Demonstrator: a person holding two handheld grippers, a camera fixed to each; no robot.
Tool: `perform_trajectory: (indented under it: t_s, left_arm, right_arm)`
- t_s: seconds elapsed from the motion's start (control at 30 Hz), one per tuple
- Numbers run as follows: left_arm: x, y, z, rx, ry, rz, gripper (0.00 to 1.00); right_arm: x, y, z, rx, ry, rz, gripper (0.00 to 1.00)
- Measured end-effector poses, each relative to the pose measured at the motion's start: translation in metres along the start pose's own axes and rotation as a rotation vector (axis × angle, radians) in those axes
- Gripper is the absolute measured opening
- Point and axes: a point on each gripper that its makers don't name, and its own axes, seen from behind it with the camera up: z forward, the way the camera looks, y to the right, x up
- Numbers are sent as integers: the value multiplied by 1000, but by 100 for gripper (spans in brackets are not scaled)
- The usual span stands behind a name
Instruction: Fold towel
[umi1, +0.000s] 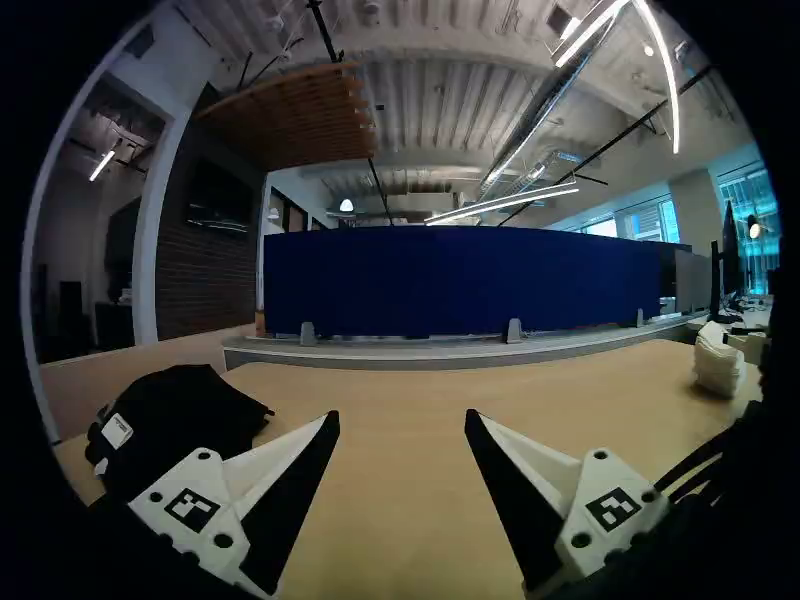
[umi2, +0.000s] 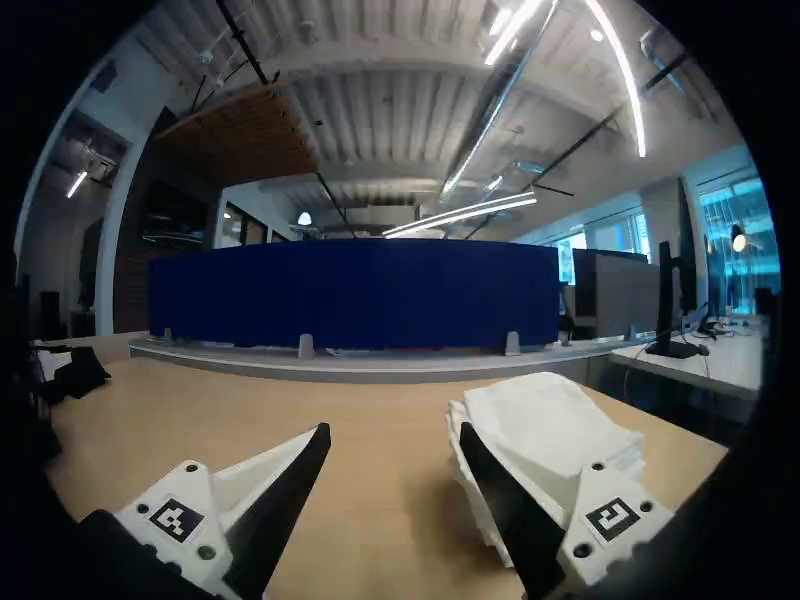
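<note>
**A stack of white towels (umi2: 548, 428), a heap of black cloth (umi1: 178, 412)**

In the right gripper view your stack of white towels lies on the bench (umi2: 370, 450), low and right of centre. The towels are folded flat and piled one on another. Their layered edges show down the left side, and the top one is smooth. In the left gripper view you see the same stack, small, at the far right edge of the bench. The heap of black cloth lies at the lower left of that view, loose and rumpled, with a white tag on its near left side. The two piles are well apart.
</note>
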Motion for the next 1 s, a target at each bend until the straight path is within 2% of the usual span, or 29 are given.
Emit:
perform_trajectory:
  t_s: [1.0]
  left_arm:
    - [-4, 0, 0, 0, 1, -1, 93]
  right_arm:
    - [-2, 0, -2, 0, 0, 0, 100]
